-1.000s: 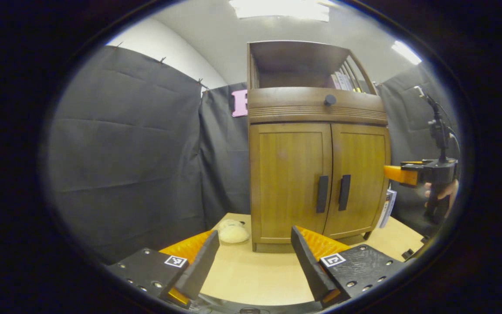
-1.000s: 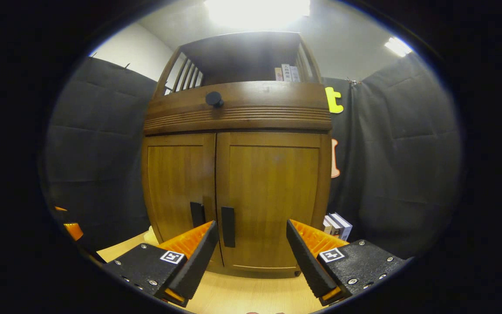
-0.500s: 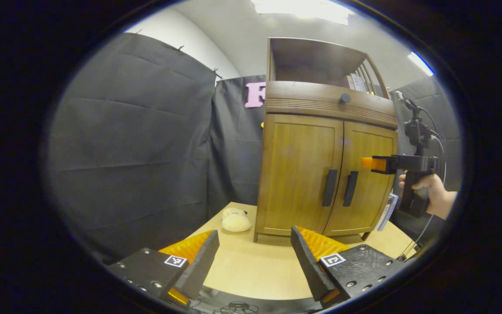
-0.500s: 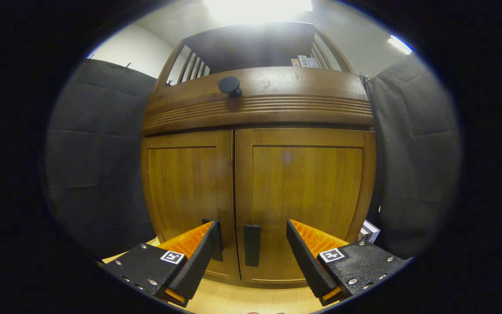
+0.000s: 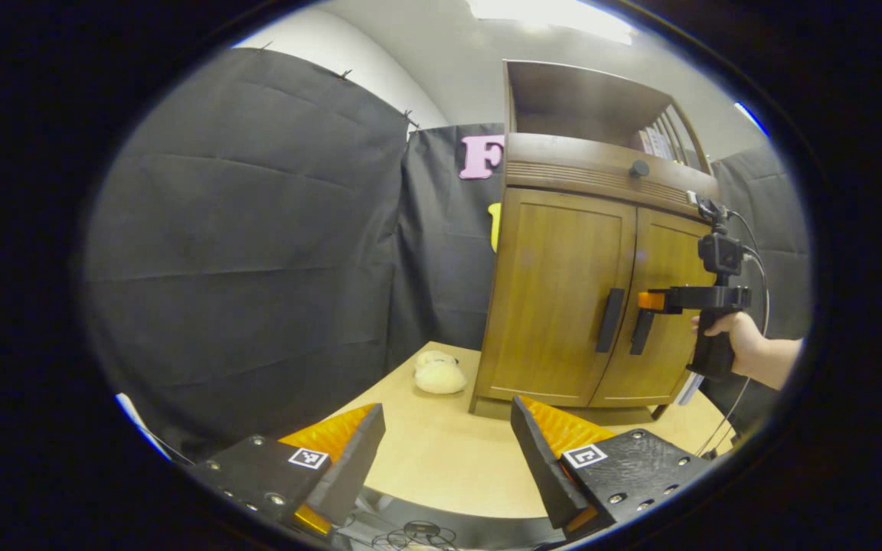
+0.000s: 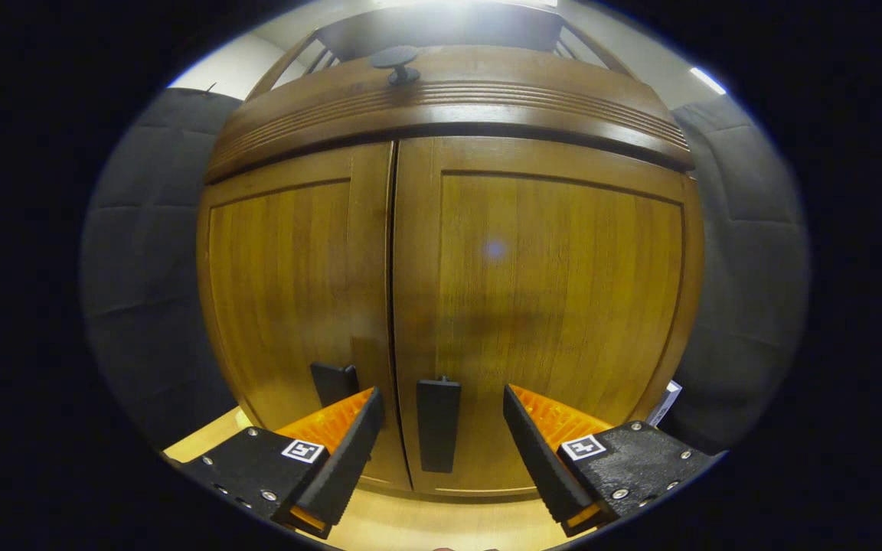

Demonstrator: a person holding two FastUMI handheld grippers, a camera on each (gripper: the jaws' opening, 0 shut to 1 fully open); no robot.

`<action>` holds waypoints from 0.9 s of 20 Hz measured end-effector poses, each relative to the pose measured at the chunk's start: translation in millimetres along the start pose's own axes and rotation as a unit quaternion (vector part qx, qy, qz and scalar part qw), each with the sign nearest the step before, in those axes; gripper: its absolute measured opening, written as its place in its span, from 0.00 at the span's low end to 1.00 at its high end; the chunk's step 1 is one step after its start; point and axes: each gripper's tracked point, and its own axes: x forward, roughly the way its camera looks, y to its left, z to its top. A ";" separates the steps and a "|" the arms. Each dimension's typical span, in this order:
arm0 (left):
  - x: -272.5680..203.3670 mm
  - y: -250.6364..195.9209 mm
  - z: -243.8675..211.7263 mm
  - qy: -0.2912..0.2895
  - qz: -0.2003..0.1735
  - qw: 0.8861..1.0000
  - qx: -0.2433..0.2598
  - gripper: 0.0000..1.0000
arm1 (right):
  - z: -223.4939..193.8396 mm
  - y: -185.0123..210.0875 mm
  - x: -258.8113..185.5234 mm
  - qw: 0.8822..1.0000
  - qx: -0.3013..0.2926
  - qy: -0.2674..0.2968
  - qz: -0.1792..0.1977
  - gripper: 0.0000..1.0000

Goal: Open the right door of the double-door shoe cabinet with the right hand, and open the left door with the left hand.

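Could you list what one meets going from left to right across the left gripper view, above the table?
Black cloth wall → cream plush toy → left door handle → right door handle → right gripper → hand.

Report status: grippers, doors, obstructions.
Right gripper open, straddling right door handle, not gripping. Left gripper open, well back. Both doors shut. Nothing blocking.

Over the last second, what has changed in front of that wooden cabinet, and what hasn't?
The right gripper has moved in close to the cabinet, its open fingers now either side of the right door's handle without gripping it. The left gripper has drawn back and swung away to the left, open and holding nothing. Both doors are shut as before, and the pale plush toy hasn't moved.
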 end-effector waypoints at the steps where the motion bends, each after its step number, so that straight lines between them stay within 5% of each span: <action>1: -0.2 1.0 0.1 0.003 0.003 1.000 -0.002 0.99 | -7.1 0.5 2.8 1.000 -0.007 0.003 -0.005 0.94; 7: -5.0 13.1 -5.8 0.017 0.026 0.999 0.027 0.99 | -17.9 -0.2 23.4 0.999 0.025 0.033 -0.010 0.89; 12: -8.3 8.2 -6.7 0.033 0.022 0.999 0.023 0.99 | -22.0 8.8 31.7 0.998 0.039 0.040 0.005 0.37; 18: -6.6 -4.5 -6.2 0.033 0.002 0.999 0.031 0.99 | -23.4 8.7 26.6 0.998 0.041 0.037 0.025 0.32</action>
